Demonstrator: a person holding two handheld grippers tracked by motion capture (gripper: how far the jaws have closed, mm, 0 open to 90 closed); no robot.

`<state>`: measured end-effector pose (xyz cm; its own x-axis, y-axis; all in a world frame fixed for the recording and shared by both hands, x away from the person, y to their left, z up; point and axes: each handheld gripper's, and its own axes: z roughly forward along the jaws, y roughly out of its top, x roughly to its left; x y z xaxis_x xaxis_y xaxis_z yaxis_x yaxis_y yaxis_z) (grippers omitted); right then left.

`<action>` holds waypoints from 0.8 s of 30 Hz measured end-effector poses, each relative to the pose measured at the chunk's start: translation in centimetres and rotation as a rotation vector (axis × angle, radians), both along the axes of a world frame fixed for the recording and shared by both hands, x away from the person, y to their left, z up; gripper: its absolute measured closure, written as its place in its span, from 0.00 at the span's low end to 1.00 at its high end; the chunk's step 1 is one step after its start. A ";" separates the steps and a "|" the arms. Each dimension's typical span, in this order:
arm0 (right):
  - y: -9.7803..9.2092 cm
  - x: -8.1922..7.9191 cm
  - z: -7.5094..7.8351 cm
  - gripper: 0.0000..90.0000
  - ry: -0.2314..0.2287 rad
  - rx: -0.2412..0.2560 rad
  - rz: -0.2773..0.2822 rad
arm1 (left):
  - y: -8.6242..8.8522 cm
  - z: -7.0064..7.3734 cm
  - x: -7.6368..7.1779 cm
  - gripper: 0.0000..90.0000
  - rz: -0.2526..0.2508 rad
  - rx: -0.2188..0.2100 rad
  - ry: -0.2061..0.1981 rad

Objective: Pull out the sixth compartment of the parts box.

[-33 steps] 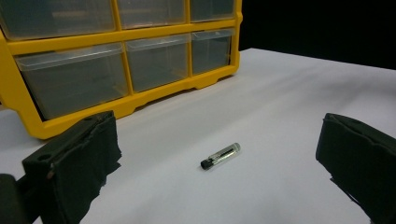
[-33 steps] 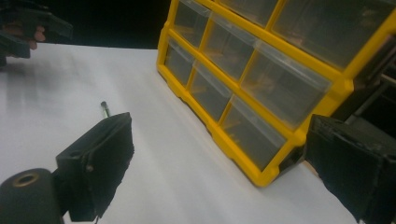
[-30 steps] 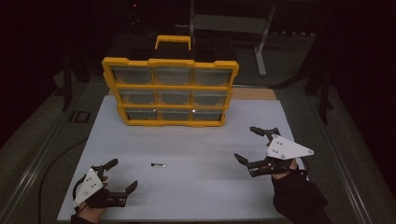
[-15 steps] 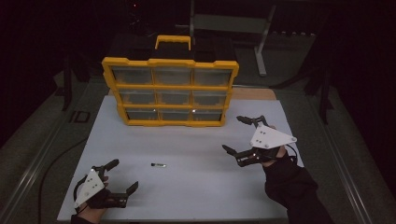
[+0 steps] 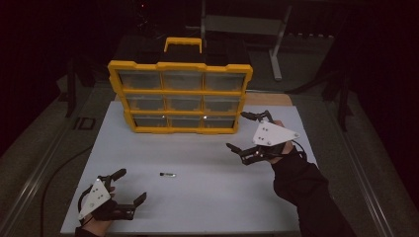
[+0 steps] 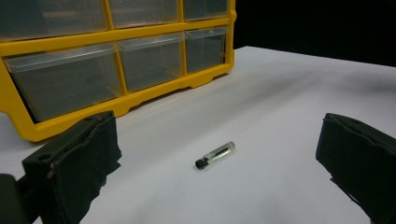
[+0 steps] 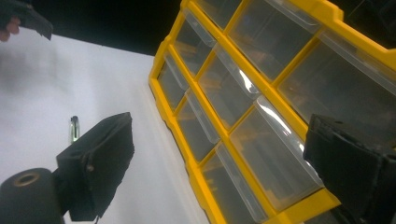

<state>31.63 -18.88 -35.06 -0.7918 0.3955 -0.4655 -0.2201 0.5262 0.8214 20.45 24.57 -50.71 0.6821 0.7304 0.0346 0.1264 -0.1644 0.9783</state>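
Status: nothing is gripped yet. My left gripper (image 5: 123, 197) rests at the lower left of the high view with its jaws wide apart and nothing between them. My right gripper (image 5: 249, 133) sits right of centre in that view, jaws also spread and empty, pointed at the lower right corner of the yellow organiser (image 5: 180, 66).

Item location: the small clear vial (image 5: 168, 174) with a dark cap lies flat on the white tabletop (image 5: 207, 197), low and left of centre in the high view, apart from both grippers and well apart from the organiser. In the left gripper view the vial (image 6: 215, 155) lies centred between my two jaws but farther ahead, untouched. In the right gripper view it (image 7: 74, 129) shows at the left edge, beyond my jaw.

Container: the organiser stands upright at the top of the high view, with nine clear drawers in three rows. All drawers appear closed. Bottom-row drawers (image 6: 63, 84) look empty in the left gripper view; I cannot tell the contents of the others.

Remaining, in my judgement: open a drawer, pick up the vial, stow it.
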 end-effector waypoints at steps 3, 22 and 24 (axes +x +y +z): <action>0.6 0.6 0.0 0.10 -0.012 -0.017 0.011 | 0.0 0.0 0.0 0.00 0.000 -0.001 0.002; 3.4 4.3 0.2 0.10 -0.052 -0.093 0.012 | 0.0 -0.1 0.0 0.00 0.002 0.004 0.004; 3.8 5.0 0.3 0.10 -0.009 -0.104 -0.003 | 0.0 -0.1 0.0 0.00 0.001 0.007 0.003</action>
